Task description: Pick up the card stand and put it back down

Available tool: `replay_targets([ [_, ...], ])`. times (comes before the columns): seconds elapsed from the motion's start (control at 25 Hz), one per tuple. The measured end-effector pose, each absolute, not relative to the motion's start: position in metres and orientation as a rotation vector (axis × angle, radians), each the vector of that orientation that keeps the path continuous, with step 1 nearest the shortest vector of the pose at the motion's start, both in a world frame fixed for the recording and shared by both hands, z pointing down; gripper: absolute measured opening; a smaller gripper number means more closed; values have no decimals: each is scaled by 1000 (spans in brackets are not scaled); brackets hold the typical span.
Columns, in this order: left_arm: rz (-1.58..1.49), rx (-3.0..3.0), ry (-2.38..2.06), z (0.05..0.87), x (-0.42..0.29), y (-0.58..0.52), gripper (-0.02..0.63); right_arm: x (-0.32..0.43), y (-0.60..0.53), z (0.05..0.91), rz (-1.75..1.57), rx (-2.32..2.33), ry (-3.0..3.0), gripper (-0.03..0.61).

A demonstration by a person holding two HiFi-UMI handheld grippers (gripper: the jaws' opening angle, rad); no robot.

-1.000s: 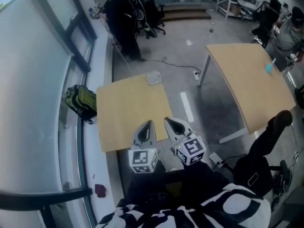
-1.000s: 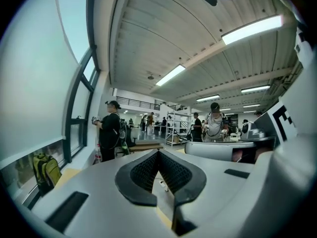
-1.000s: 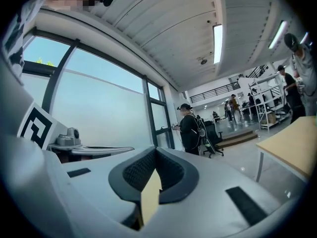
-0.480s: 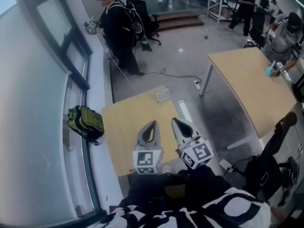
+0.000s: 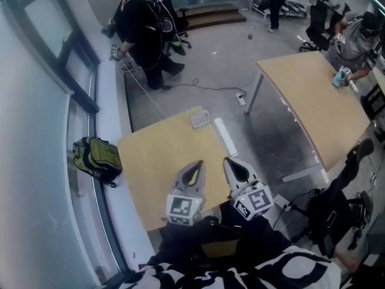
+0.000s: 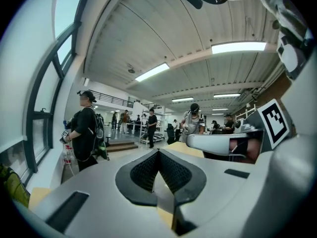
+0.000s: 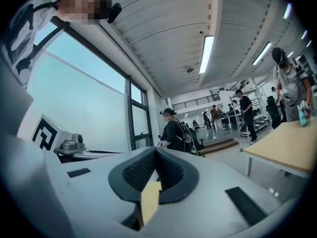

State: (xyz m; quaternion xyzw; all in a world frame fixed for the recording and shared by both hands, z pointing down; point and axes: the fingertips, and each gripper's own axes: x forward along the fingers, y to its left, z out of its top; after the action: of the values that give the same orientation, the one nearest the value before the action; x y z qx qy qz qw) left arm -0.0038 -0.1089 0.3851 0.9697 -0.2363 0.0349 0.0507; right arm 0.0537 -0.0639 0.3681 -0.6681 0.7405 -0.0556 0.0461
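1. Our left claw and right claw were both clenched and empty, near our body.
2. The card stand sat at the bench's far edge; a clenched reach could knock it off.

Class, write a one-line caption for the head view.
Left gripper and right gripper, both shut, hover at the wooden table; the card stand sits at its far edge.

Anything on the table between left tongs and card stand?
Nothing. Head view shows only bare table between the left tongs and the card stand.
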Motion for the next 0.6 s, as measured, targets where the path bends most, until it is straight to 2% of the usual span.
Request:
replay_targets([
  [0.2, 61, 2922, -644, 397, 25, -128, 3, 63, -95, 389, -222, -2002, 2381, 18],
  [0.6, 254, 2946, -619, 449, 39, -165, 17, 77, -136, 429, -319, -1973, 2487, 18],
])
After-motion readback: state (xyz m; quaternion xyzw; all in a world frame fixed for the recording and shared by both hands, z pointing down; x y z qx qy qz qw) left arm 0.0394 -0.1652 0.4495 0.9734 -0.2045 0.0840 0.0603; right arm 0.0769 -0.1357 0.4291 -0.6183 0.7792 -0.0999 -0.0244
